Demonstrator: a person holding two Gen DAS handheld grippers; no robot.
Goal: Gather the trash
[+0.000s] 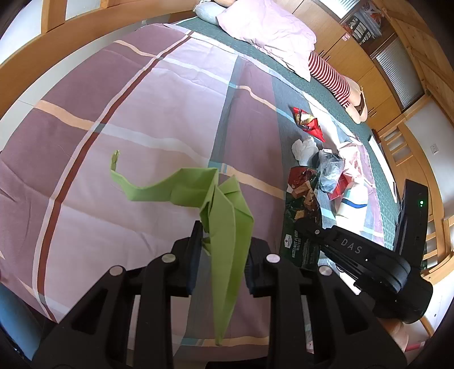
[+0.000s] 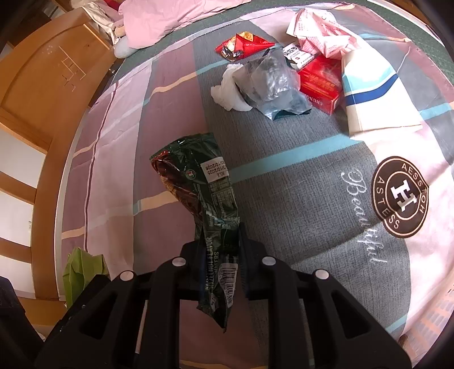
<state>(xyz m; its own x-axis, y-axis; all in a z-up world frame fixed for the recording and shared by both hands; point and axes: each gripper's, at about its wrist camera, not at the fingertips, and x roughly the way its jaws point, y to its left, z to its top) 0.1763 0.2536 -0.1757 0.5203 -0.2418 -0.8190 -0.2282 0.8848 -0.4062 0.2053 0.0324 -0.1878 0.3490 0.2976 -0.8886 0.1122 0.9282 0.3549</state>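
The clear plastic bag [image 2: 272, 82] covers the near edge of the white tissue [image 2: 227, 90] and one corner of the red box [image 2: 320, 82] beside it, while beyond that bag the pink pillow [image 2: 170, 17] is cut off by the picture's top edge.

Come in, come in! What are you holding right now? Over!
Left hand-held gripper shut on green paper. Right hand-held gripper shut on wafer wrapper. More trash on bed, nothing blocking.
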